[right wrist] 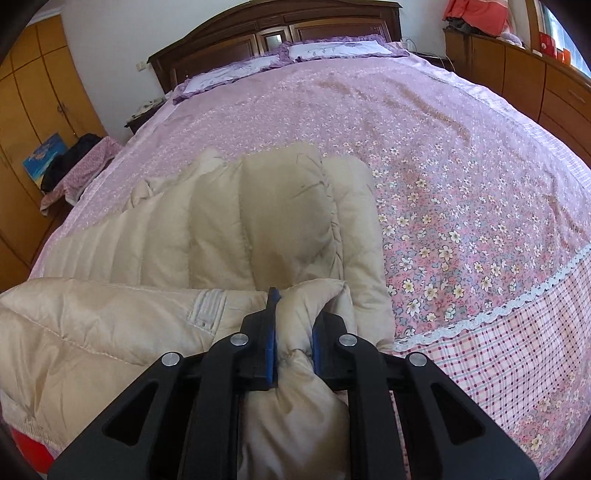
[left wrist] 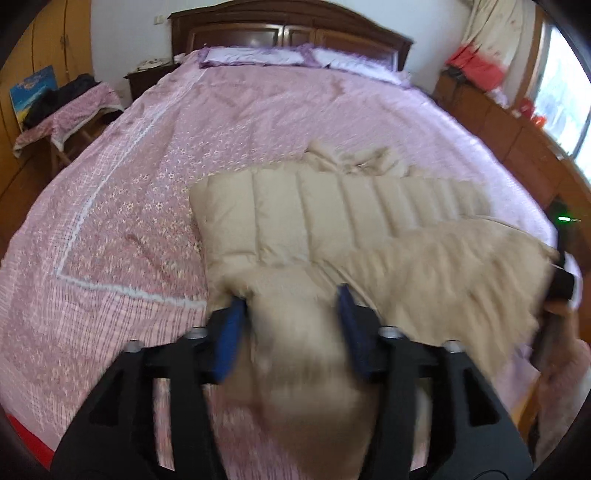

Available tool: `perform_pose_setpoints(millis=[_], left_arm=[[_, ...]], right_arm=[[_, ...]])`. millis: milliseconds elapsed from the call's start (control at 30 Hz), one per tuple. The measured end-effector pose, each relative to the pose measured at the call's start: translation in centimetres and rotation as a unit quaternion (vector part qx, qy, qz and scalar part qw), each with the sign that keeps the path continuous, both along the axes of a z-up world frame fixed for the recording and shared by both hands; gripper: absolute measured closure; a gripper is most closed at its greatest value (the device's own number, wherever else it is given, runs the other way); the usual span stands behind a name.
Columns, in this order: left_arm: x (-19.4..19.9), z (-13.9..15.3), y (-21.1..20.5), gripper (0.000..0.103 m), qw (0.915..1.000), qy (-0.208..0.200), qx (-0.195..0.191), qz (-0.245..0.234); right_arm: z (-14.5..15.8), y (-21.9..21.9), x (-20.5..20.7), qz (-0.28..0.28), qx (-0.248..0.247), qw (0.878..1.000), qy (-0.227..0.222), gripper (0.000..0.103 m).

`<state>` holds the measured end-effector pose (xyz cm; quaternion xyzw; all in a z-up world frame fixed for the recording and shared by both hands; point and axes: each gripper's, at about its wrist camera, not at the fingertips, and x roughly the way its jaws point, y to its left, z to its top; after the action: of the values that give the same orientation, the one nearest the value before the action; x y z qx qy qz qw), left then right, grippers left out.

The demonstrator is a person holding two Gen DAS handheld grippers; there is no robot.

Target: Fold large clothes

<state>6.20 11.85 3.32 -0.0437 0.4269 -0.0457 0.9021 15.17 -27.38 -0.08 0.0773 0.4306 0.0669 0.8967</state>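
A beige quilted down coat (left wrist: 332,218) lies partly folded on the pink floral bed (left wrist: 129,206). My left gripper (left wrist: 291,306) has its blue pads around a thick bunch of the coat's near edge, which is blurred with motion. In the right wrist view the coat (right wrist: 221,229) lies across the left half of the bed (right wrist: 461,192), and my right gripper (right wrist: 293,317) is shut on a puffy fold at the coat's near right corner. The right gripper also shows at the right edge of the left wrist view (left wrist: 563,284), holding the coat's other end.
Two purple-edged pillows (left wrist: 258,57) lie against the dark wooden headboard (left wrist: 288,26). A small covered table with dark clothes (left wrist: 70,107) stands left of the bed. Wooden cabinets (right wrist: 535,74) run along the right side, and a wardrobe (right wrist: 33,110) along the left.
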Motion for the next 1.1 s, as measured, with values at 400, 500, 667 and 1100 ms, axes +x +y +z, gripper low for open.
perform_pose_setpoints(millis=[400, 500, 667, 1100], left_arm=[[-6.8, 0.5, 2.1, 0.025, 0.9999, -0.012, 0.005, 0.006], [-6.7, 0.0, 1.5, 0.024, 0.9996, -0.008, -0.026, -0.009], [-6.5, -1.7, 0.1, 0.023, 0.9987, 0.018, -0.041, -0.025], [-4.5, -4.7, 0.1, 0.022, 0.9931, 0.07, -0.092, -0.018]], right_arm=[[5.5, -1.9, -3.2, 0.041, 0.067, 0.997, -0.025, 0.059], [6.7, -2.1, -4.5, 0.055, 0.074, 0.995, -0.032, 0.051], [7.3, -2.4, -5.2, 0.076, 0.107, 0.991, -0.028, 0.031], [7.7, -4.3, -6.9, 0.077, 0.119, 0.99, 0.016, 0.024]])
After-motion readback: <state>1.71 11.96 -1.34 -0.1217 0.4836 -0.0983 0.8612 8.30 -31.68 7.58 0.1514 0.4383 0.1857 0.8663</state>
